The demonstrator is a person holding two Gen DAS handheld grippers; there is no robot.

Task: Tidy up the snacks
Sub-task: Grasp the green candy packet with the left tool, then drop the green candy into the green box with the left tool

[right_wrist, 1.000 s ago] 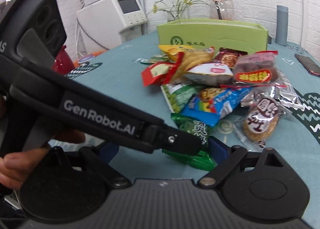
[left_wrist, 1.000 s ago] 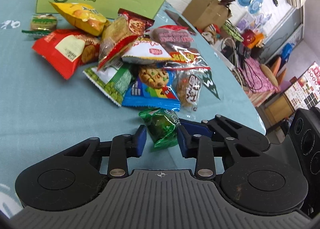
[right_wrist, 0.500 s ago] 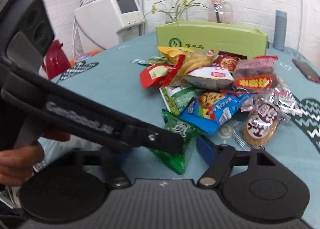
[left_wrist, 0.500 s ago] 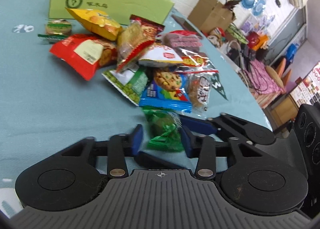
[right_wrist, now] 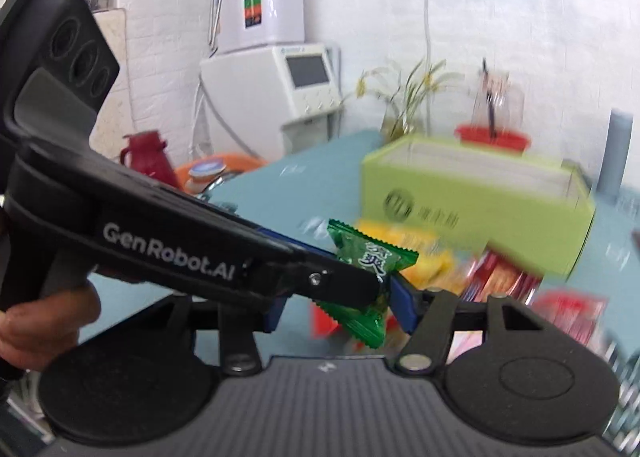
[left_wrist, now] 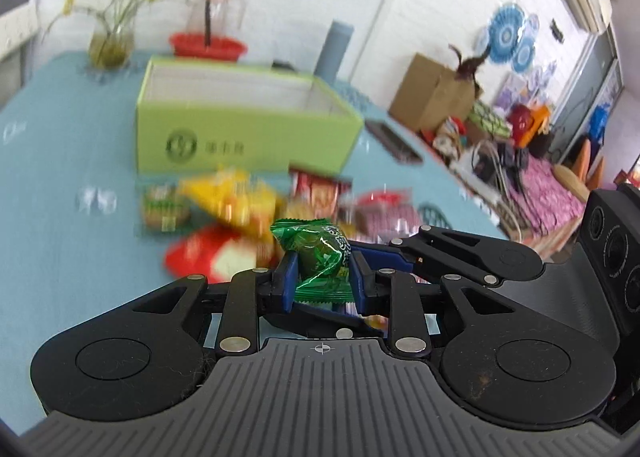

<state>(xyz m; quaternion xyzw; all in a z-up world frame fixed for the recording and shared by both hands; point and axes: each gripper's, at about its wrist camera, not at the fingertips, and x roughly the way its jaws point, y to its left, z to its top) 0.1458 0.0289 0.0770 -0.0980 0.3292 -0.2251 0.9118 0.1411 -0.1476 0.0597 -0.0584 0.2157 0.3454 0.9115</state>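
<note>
Left wrist view: the left tongs (left_wrist: 322,277) pinch a green snack packet (left_wrist: 320,253) between their blue pads, lifted clear of the blue bench (left_wrist: 60,241). The right tongs (left_wrist: 400,257) reach in from the right beside the packet. Behind it lie blurred snack bags (left_wrist: 228,201) and an open green box (left_wrist: 244,129).

Right wrist view: the right tongs (right_wrist: 340,303) have just been closing around the same packet (right_wrist: 362,277); their right pad touches it, while the left pad is hidden behind the left tongs (right_wrist: 352,285), which cross in front. A hand (right_wrist: 40,321) grips the handle at left. The green box (right_wrist: 476,197) stands beyond.
</note>
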